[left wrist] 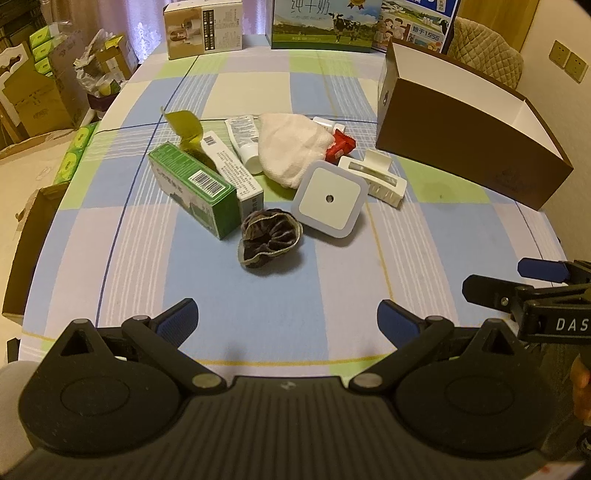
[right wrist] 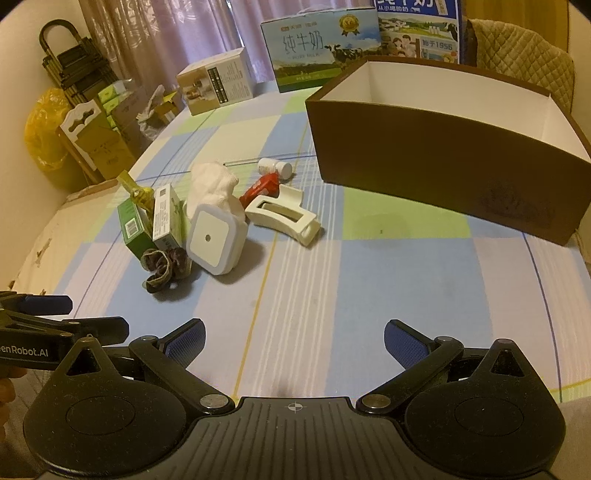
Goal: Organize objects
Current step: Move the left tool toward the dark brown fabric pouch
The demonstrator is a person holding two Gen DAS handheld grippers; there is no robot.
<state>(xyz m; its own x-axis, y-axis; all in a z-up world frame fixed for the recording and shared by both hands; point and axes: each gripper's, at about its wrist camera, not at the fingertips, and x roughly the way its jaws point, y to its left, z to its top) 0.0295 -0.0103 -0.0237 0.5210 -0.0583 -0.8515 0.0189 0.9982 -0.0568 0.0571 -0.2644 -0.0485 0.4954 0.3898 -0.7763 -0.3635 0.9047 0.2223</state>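
A cluster of small items lies mid-table: a green carton (left wrist: 194, 192), a white carton (left wrist: 232, 166), a white tube (left wrist: 243, 138), a white cloth (left wrist: 291, 147), a square white night light (left wrist: 328, 197), a white hair claw (left wrist: 373, 177), a red packet (left wrist: 340, 146) and a dark scrunchie (left wrist: 267, 236). An open brown box (left wrist: 469, 136) with a white inside stands to the right. My left gripper (left wrist: 288, 319) hovers open near the table's front edge, short of the scrunchie. My right gripper (right wrist: 293, 341) is open too, facing the box (right wrist: 443, 166) and the night light (right wrist: 216, 240).
Milk cartons (left wrist: 325, 22) and a beige box (left wrist: 203, 29) line the far table edge. Cardboard boxes (left wrist: 33, 92) and clutter stand on the floor to the left. A padded chair (left wrist: 484, 48) sits behind the brown box. Checked tablecloth (left wrist: 332, 277) lies bare between grippers and items.
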